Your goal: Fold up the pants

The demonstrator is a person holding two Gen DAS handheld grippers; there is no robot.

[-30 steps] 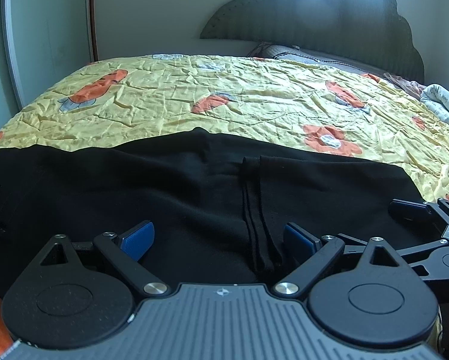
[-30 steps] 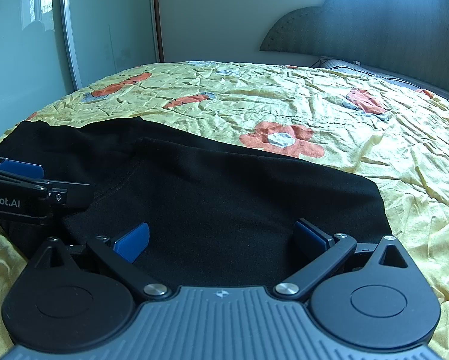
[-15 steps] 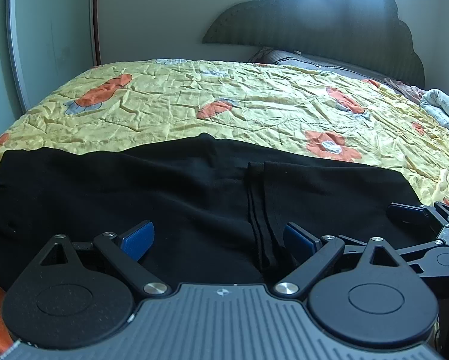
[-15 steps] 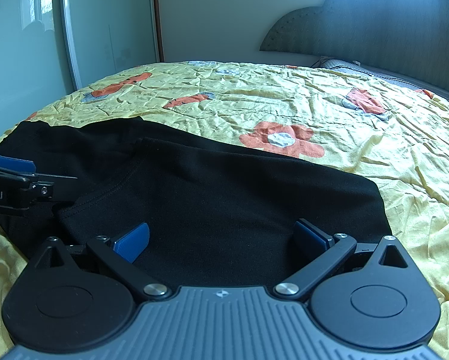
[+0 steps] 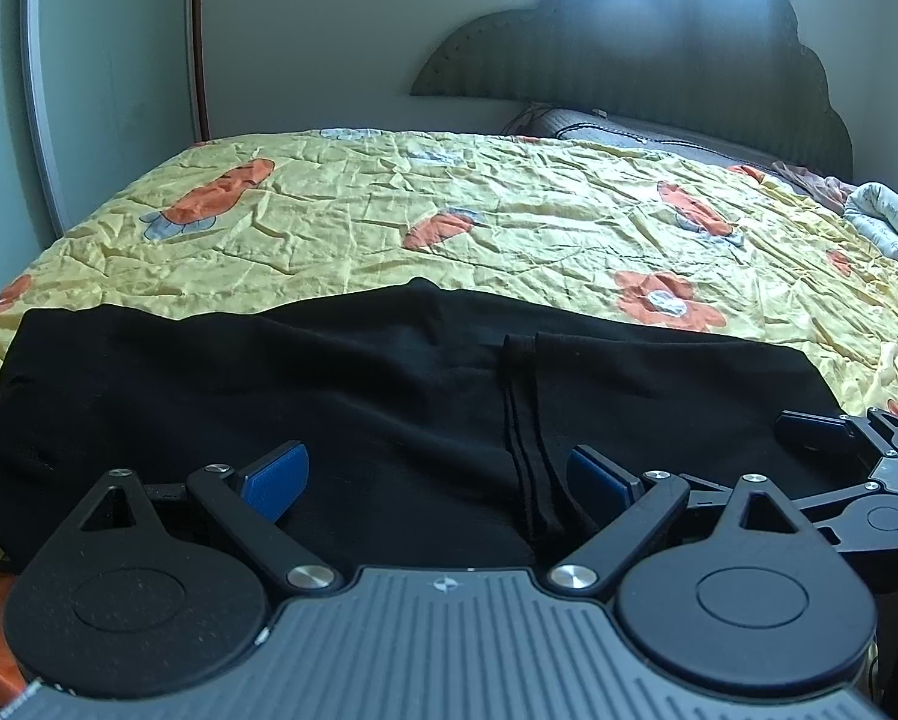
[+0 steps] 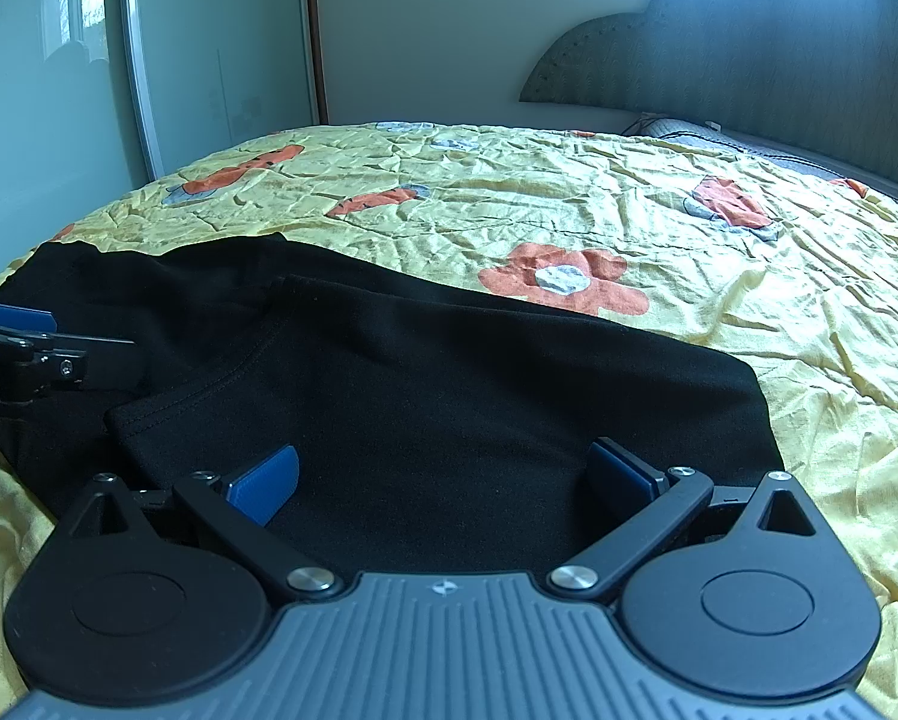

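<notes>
So the pants (image 5: 389, 396) are lying flat on the bed (image 5: 509, 216), long axis running left-right across both views, one end already lapped over with its hem (image 5: 527, 438) sitting mid-garment. Left tool (image 5: 437, 477) is hovering wide over the near edge, right by that hem. Right tool (image 6: 443, 477) is hovering wide over the lapped part, nearer the right end (image 6: 749, 396). Judging: next fold is going along that axis.

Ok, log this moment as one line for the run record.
task: fold pants | black fabric pants: flat on yellow floral bedspread | left gripper: open, over pants | right gripper: open, over pants
</notes>
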